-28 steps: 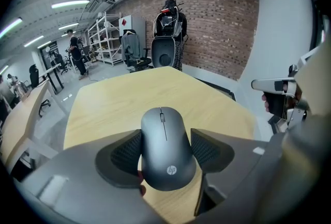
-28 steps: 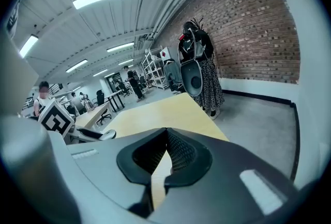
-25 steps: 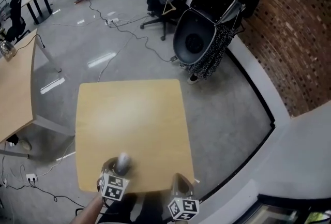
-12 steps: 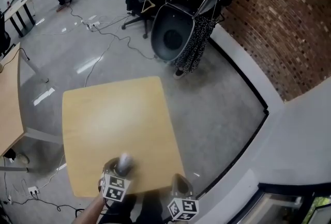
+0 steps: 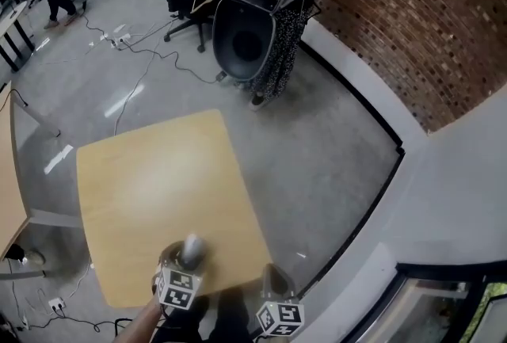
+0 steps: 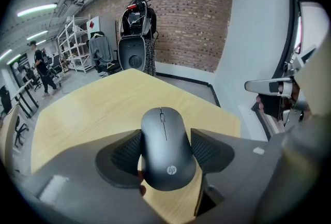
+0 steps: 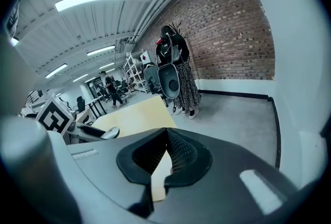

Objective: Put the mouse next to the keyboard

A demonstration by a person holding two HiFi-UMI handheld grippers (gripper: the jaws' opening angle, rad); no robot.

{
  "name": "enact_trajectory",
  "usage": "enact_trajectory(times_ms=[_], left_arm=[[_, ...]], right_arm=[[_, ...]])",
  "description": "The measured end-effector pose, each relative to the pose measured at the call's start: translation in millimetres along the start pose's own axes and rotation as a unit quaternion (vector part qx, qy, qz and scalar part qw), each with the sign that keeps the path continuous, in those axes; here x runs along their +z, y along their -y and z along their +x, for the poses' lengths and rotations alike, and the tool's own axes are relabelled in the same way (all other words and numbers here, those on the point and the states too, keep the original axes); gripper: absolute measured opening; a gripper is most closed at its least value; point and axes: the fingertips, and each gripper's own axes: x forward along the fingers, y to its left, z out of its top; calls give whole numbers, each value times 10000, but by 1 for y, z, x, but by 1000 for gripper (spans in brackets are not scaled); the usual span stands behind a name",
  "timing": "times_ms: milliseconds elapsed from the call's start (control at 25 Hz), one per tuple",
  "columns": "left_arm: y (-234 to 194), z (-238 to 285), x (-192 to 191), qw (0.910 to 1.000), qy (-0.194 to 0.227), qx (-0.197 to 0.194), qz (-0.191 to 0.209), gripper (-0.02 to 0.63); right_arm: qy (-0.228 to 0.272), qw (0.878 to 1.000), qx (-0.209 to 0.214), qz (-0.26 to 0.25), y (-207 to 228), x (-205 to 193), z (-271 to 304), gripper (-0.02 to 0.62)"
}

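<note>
A: Item one, the mouse (image 6: pixel 166 140). Where is it sitting?
B: In the left tool (image 6: pixel 166 151), with both ribbed pads (image 6: pixel 126 153) pressing on its flanks and its front pointing away. Seen from above, it is hanging over the near edge of the desk (image 5: pixel 150 175), seemingly clear of the top.
A: Item two, the right tool (image 7: pixel 165 151)?
B: Its jaws are meeting at the tips with nothing between them. It is idling just off the desk's near right corner.
A: Item three, the keyboard?
B: It is not showing in any view, and nothing else is showing on the desk top.
A: Which step are we listing?
B: I am judging it as the carry: the mouse is gripped but not yet set down.
A: And what is the next move calling for?
B: Finding the keyboard first. Then bringing the mouse to a spot just beside it, lowering until the underside is resting flat, and only then letting the pads part. Releasing at this near edge is risking a drop to the floor (image 5: pixel 333 175).
</note>
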Motion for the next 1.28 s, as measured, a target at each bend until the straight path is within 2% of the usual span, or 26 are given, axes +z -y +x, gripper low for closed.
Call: enact_trajectory(times_ms=[520, 720, 1280], left_arm=[[38, 36, 13, 9986, -123, -360, 367, 299], [46, 49, 16, 9978, -182, -368, 522, 299], [60, 80, 10, 9963, -443, -383, 631, 301]], right_arm=[[-8, 9994, -295, 205, 38, -8, -5, 14], [-26, 9990, -351, 269, 49, -12, -4, 14], [-124, 9982, -421, 402, 75, -21, 1, 14]])
